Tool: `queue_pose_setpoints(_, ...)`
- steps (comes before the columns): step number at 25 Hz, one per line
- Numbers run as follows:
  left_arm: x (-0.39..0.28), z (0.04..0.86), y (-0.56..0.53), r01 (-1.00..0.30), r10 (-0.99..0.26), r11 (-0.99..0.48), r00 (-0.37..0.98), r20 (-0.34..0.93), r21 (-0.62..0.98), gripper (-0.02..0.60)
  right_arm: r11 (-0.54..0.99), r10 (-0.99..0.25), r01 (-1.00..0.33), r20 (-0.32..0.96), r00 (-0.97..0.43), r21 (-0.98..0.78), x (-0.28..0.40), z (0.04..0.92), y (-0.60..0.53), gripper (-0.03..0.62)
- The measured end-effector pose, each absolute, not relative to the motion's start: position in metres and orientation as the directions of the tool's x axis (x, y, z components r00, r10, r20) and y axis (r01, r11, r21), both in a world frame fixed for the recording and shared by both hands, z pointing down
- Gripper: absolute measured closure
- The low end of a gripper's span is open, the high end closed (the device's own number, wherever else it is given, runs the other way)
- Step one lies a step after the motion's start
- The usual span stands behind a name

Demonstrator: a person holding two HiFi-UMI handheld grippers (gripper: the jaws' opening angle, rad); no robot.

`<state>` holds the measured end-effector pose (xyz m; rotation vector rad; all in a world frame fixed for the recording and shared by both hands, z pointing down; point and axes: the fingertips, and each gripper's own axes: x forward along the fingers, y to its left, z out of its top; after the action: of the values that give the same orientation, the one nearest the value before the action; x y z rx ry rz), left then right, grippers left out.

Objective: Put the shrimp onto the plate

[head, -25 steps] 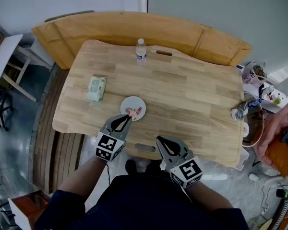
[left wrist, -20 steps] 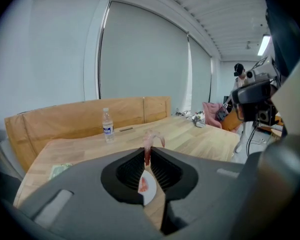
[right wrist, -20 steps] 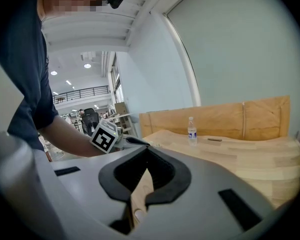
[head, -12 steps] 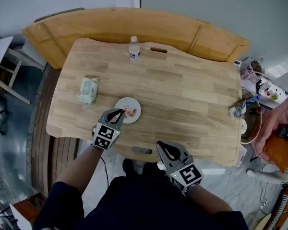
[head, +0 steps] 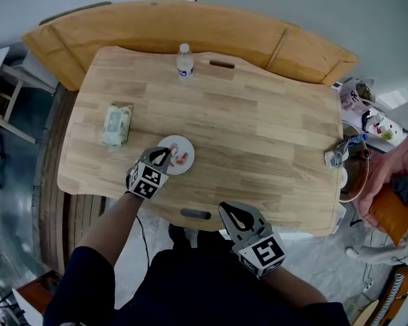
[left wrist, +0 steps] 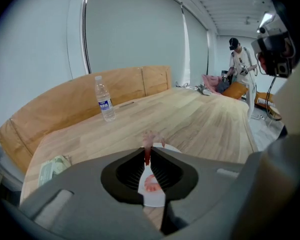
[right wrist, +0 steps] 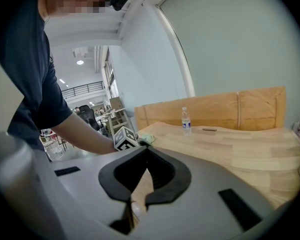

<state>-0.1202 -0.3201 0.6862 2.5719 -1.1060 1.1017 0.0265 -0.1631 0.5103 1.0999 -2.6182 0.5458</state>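
A small white plate (head: 183, 145) sits near the front left of the wooden table (head: 258, 128). One pink shrimp (head: 182, 159) lies on it, seen in the left gripper view as the shrimp (left wrist: 151, 183) below the jaws. My left gripper (head: 164, 157) hangs over the plate's near left side, shut on a second shrimp (left wrist: 149, 140) that sticks up past its tips. The plate's rim (left wrist: 173, 148) shows just behind the jaws. My right gripper (head: 236, 216) is off the table's front edge, shut with nothing in it; in its own view the right gripper (right wrist: 146, 149) points along the tabletop.
A water bottle (head: 184, 60) stands at the table's far edge beside a slot (head: 222, 64). A green wipes packet (head: 117, 123) lies at the left. Wooden boards (head: 190, 26) lean behind the table. Small clutter (head: 338, 157) sits at the right edge. A person (left wrist: 238, 64) stands far off.
My left gripper has moved forward from the plate's near rim to over the plate, still holding the shrimp. The right gripper has stayed off the front edge.
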Motion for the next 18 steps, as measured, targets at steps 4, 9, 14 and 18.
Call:
queue_pose_setpoints(4, -0.12, 0.706, -0.326, -0.654, -0.552, -0.738, 0.444, 0.706, -0.166, 0.538, 0.63, -0.63, -0.733, 0.383, -0.676, -0.258, 0.032, 0.519, -0.16, 0.583)
queue_pose_setpoints(9, -0.12, 0.728, -0.332, -0.644, -0.528, -0.746, 0.416, 0.74, -0.17, 0.538, 0.613, -0.629, -0.743, 0.402, -0.665, -0.269, 0.04, 0.529, -0.158, 0.583)
queue_pose_setpoints(14, -0.121, 0.743, -0.336, -0.631, -0.51, -0.755, 0.393, 0.765, -0.179, 0.538, 0.617, -0.624, -0.74, 0.407, -0.667, -0.267, 0.043, 0.533, -0.16, 0.583)
queue_pose_setpoints(18, -0.125, 0.752, -0.34, -0.628, -0.498, -0.756, 0.367, 0.786, -0.186, 0.538, 0.619, -0.623, -0.737, 0.402, -0.671, -0.27, 0.045, 0.534, -0.163, 0.583)
